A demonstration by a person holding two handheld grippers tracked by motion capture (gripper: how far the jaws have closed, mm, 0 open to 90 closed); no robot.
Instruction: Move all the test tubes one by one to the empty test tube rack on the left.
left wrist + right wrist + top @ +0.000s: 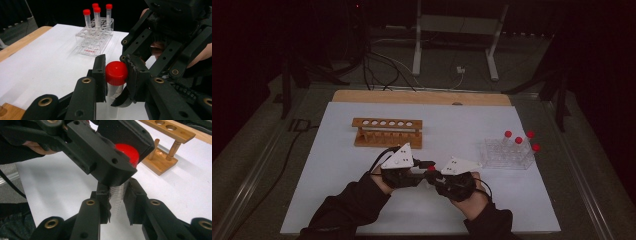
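A clear tube with a red cap is held upright above the white mat near the table's front middle. My left gripper is shut on the red cap, one pad pressing on each side of it. Coming from the opposite side, my right gripper is shut on the tube's graduated body just below the cap. In the high view the left gripper and the right gripper meet tip to tip at the tube.
An empty wooden tube rack stands behind the grippers at centre left. A clear plastic rack with several red-capped tubes sits at the right. The white mat covers the table.
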